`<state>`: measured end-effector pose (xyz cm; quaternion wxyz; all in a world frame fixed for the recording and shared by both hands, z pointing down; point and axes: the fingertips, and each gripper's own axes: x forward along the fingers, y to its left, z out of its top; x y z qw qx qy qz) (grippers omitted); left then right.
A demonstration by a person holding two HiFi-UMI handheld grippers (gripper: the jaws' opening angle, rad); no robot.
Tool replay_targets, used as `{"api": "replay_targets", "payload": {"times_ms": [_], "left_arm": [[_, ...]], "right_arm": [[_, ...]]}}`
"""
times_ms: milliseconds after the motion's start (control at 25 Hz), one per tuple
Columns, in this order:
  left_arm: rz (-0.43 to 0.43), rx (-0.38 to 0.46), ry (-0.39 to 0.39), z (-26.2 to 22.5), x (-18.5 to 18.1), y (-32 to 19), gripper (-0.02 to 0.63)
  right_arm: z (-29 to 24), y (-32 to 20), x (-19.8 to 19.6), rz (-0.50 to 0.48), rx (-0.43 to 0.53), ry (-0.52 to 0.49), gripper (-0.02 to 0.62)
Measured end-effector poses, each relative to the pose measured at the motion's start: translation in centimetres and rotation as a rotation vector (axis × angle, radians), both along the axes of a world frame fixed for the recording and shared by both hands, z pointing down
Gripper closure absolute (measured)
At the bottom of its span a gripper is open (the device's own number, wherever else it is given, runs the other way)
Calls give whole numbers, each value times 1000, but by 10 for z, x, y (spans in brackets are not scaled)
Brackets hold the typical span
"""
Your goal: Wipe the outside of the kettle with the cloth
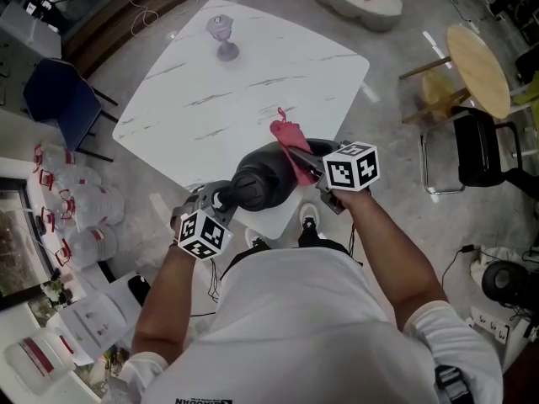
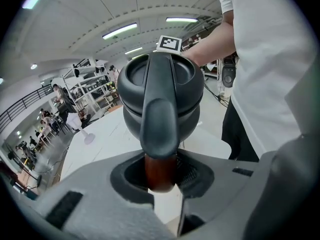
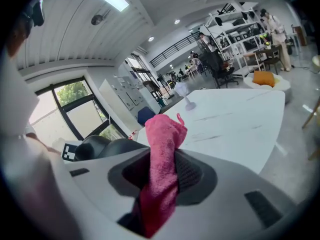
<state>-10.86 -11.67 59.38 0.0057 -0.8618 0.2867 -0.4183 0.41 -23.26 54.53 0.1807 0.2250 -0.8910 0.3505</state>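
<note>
A dark grey kettle point(image 1: 259, 179) is held tilted over the near corner of the white marble table point(image 1: 244, 99). My left gripper point(image 1: 221, 199) is shut on the kettle's brown-and-grey handle point(image 2: 160, 169); the lid point(image 2: 160, 79) faces the camera in the left gripper view. My right gripper point(image 1: 313, 168) is shut on a pink cloth point(image 1: 290, 146), which rests against the kettle's right side in the head view. In the right gripper view the cloth point(image 3: 162, 169) sticks up between the jaws, with the kettle point(image 3: 102, 146) just to its left.
A purple stemmed glass point(image 1: 222, 37) stands at the table's far corner. A blue chair point(image 1: 59, 99) is left of the table; a round wooden stool point(image 1: 476, 70) and a black chair point(image 1: 480, 146) are to the right. Plastic containers point(image 1: 76, 217) litter the floor left.
</note>
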Motion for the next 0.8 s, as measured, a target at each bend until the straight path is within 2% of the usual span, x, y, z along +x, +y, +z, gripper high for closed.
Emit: {"api": "replay_targets", "payload": {"times_ms": [680,800], "left_arm": [[31,58,-39,-14,11,-10,512],[47,69,-56,-15,13,-10,512]], "right_arm": [[72,-30,31,74,-155,32,469],[89,-32,43,89,-172,91,469]]}}
